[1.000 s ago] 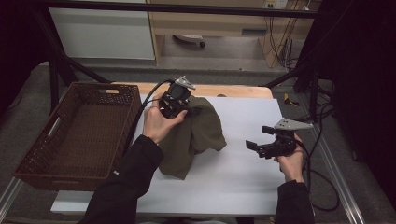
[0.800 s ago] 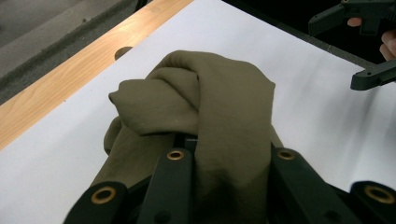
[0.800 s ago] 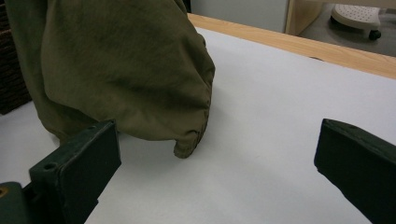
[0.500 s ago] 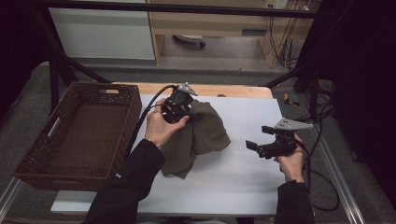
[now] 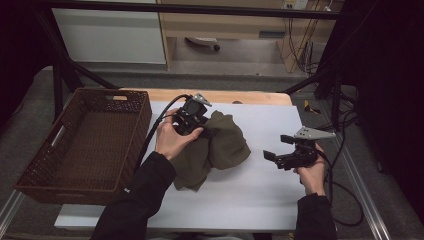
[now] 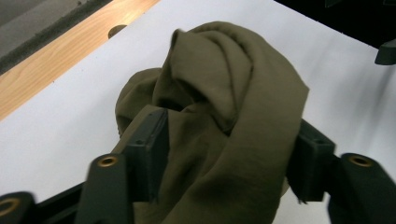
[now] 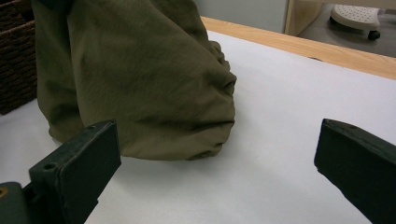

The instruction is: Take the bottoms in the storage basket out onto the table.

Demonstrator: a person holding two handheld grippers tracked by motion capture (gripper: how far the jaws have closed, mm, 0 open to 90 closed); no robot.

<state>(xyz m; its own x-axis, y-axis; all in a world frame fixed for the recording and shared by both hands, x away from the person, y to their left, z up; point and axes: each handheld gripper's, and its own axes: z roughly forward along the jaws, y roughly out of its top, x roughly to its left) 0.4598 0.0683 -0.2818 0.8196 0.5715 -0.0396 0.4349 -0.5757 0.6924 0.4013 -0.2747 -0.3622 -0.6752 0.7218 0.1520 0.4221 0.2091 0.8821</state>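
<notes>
An olive-green cloth lies bunched on the white table, its upper part lifted. My left gripper holds it at its top left, and in the left gripper view the jaws are shut on a thick fold of the cloth. My right gripper is held just above the table to the right of the cloth, open and holding nothing. In the right gripper view its jaws point at the cloth from a short distance, without touching it.
A brown wicker basket stands at the table's left, close to the left hand; its wall also shows. A wooden strip runs along the table's far edge. Cables trail from both grippers.
My left gripper has shifted slightly toward the person with the cloth in it, and the cloth has bunched up more beneath it. The right gripper has stayed still.
</notes>
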